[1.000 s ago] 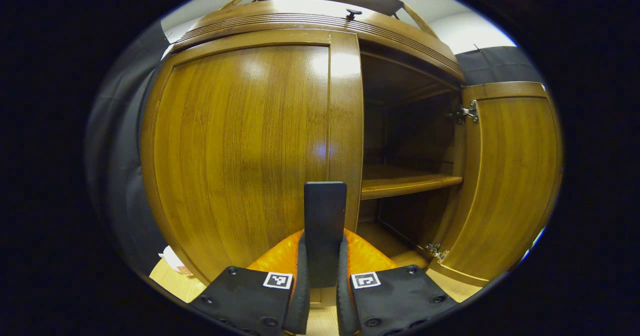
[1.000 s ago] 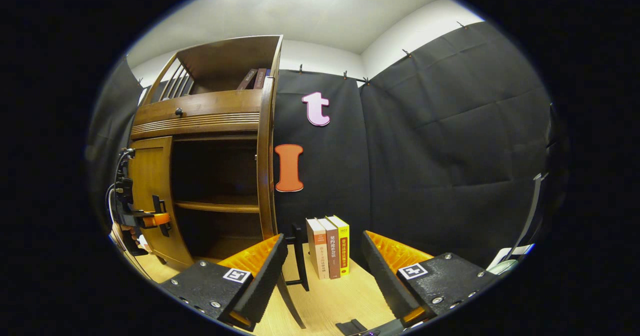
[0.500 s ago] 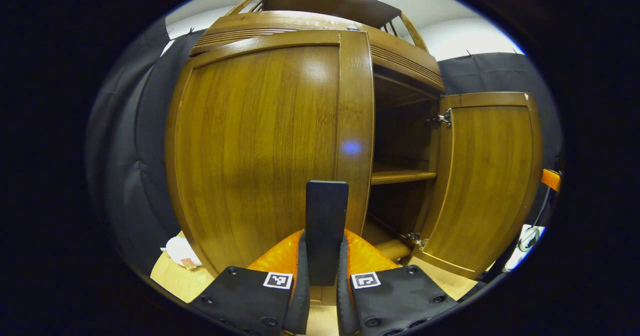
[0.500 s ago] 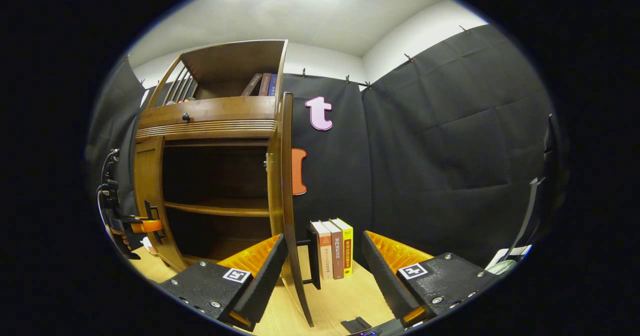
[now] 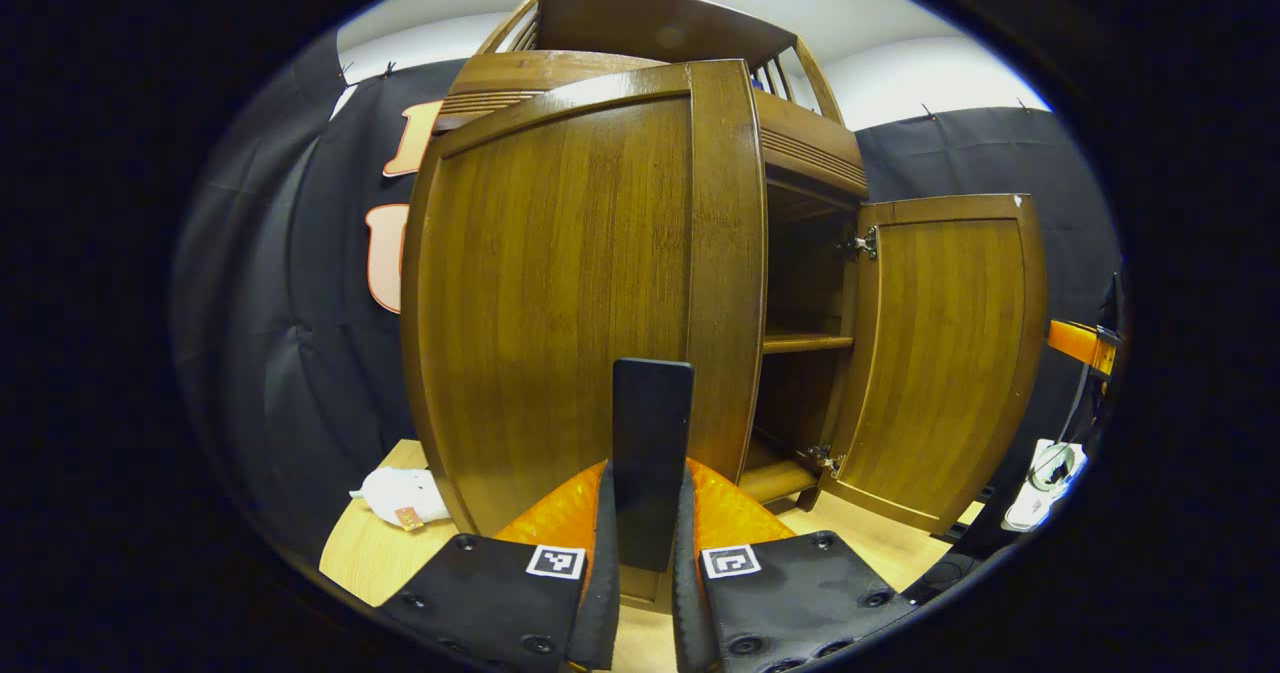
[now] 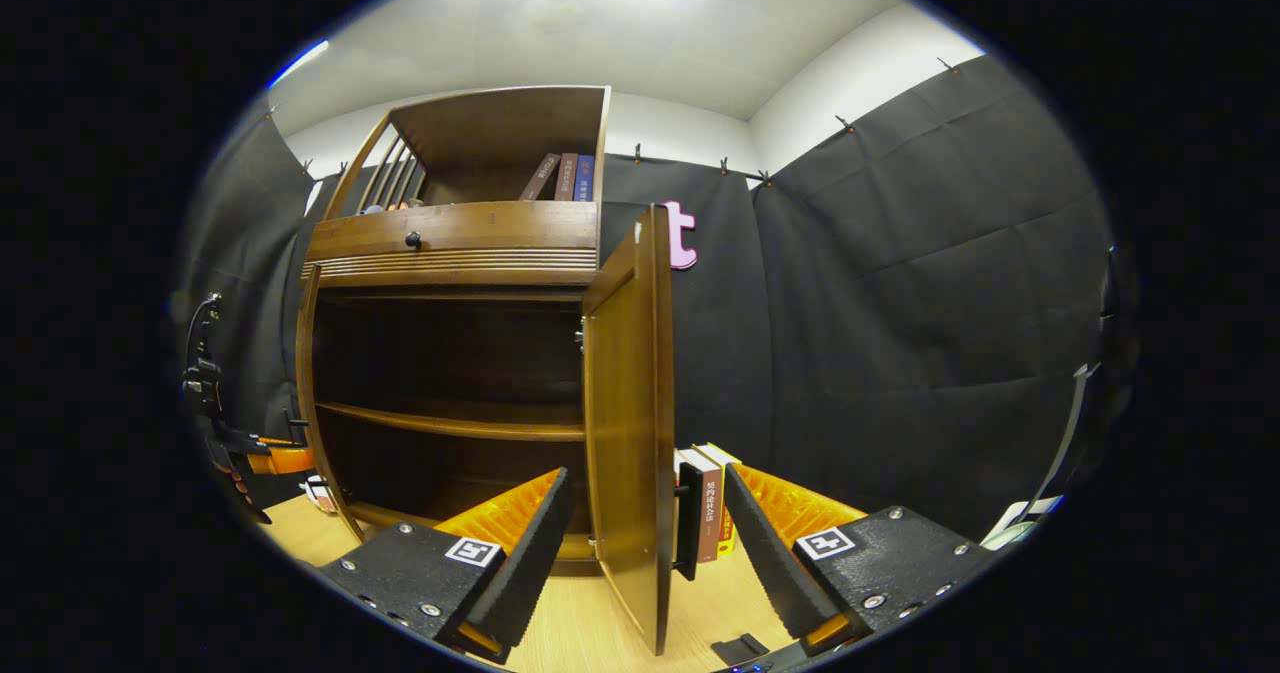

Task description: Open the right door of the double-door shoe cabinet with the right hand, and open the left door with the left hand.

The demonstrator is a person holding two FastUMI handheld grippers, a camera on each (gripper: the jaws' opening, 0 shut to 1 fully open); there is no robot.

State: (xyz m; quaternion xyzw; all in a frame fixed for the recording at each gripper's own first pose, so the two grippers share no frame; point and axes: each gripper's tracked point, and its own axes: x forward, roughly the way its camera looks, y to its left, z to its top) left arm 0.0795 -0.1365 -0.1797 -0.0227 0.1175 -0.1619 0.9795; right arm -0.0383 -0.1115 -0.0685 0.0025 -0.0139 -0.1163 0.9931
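Shoe cabinet (image 5: pixel 800 133) doors come first. In the left gripper view, your left gripper (image 5: pixel 648 513) has its fingers pinched narrow on the dark upright handle (image 5: pixel 652 443) of the left door (image 5: pixel 560 293), which is swung well out toward you. The handle's long axis runs vertical, straight ahead between the fingers. Beyond it the right door (image 5: pixel 940 353) stands open on its hinges.

In the right gripper view, your right gripper (image 6: pixel 645 543) has its fingers spread wide and holds nothing. The right door (image 6: pixel 630 423) sits edge-on between them, its handle (image 6: pixel 688 533) just right of the edge. 2 open shelves show inside, and books (image 6: pixel 708 498) stand on the counter (image 6: pixel 590 633) behind.
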